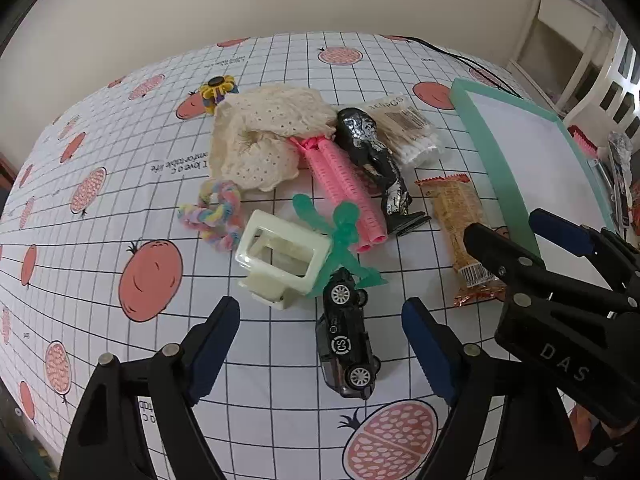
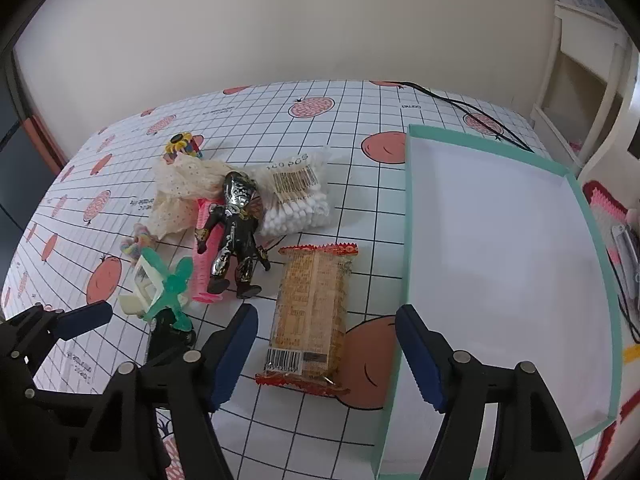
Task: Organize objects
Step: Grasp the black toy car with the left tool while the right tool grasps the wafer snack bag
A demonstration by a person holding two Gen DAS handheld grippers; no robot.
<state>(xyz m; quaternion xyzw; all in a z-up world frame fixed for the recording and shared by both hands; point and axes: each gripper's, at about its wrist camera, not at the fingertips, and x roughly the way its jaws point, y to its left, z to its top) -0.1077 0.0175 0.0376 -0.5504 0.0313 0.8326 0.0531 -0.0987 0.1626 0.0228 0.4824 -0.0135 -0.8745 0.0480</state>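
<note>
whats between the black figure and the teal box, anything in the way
The snack packet lies between the black figure and the teal box in the right wrist view, on the tablecloth, touching neither. The stretch is otherwise bare.

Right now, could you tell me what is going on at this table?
A person holds two grippers over a pile of small things. The left gripper is open above the black toy car; the right gripper is open above the snack packet. The teal box beside them holds nothing yet.
</note>
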